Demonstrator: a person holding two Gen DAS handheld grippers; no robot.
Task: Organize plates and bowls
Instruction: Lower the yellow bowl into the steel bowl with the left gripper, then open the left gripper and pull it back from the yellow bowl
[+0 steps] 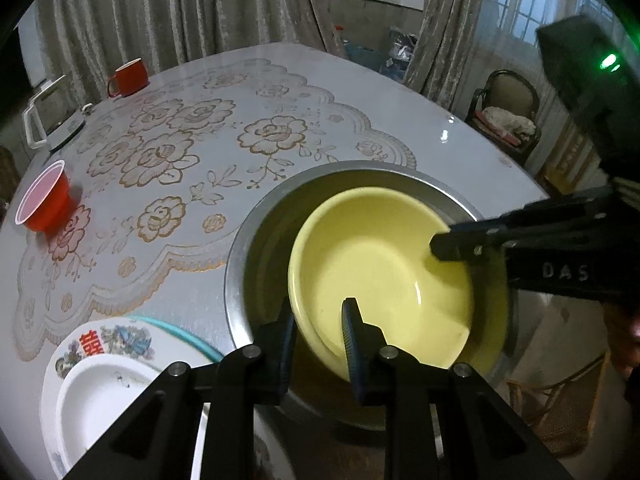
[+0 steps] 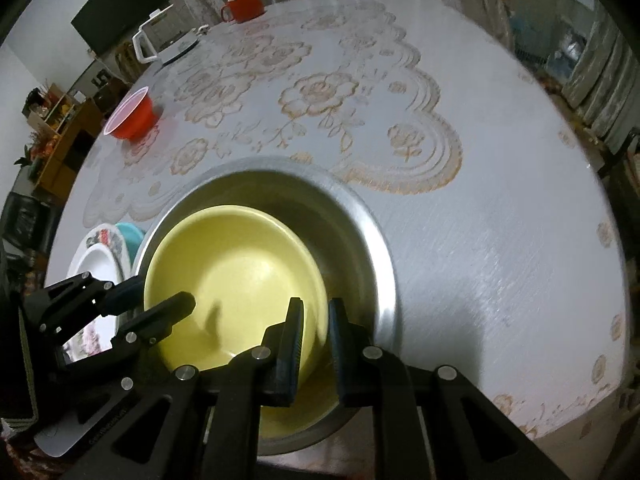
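Here, one yellow bowl in one metal basin, both grippers' jaws clamped on its rim.

Brushed metal basin; glossy yellow bowl; lace-patterned tablecloth

Black hand-held gripper with silver screws, ribbed blue-black pads.

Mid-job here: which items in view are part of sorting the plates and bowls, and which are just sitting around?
Job:
- yellow ceramic bowl, both grippers at its rim
- big steel basin under it
- white plate on floral plate
- teal dish
- red plastic bowl

Lying about:
- red mug
- white kettle
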